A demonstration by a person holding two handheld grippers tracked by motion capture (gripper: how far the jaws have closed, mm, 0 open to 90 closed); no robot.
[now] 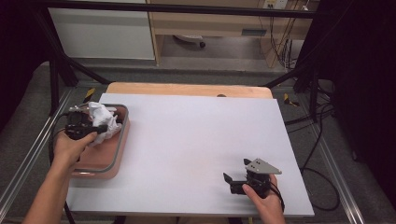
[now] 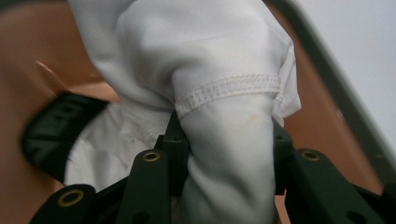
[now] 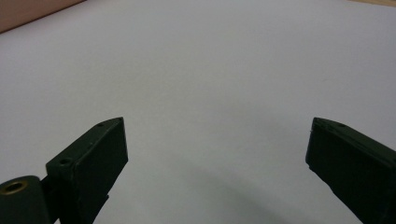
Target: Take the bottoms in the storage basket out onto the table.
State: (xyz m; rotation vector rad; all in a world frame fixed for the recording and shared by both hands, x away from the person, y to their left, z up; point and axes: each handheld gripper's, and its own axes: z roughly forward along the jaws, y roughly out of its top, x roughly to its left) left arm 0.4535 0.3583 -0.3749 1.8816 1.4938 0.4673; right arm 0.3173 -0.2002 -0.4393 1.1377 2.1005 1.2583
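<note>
My left gripper (image 1: 100,125) is clamped on a white cloth (image 1: 103,122), and I hold it over the pink tray (image 1: 105,161). In the left gripper view the two jaws press on a thick fold of the cloth (image 2: 224,154) from both sides, and a stitched hem runs across the fold just above them. Behind the cloth I see the pink inner wall of the tray (image 2: 32,65) and its grey rim. A black thing (image 2: 51,135) lies in the tray, partly under the cloth; I cannot tell what it is. The bundle of cloth hangs inside the far part of the tray, near its far rim, and is crumpled.

My right gripper (image 1: 233,183) is well apart from the tray, over the white table sheet (image 1: 196,135) at the near side. Its jaws stand wide apart with nothing between them. In the right gripper view there is bare white sheet (image 3: 210,84) between the two jaws, and a small corner of the pink tray (image 3: 28,11) is far off.
</note>
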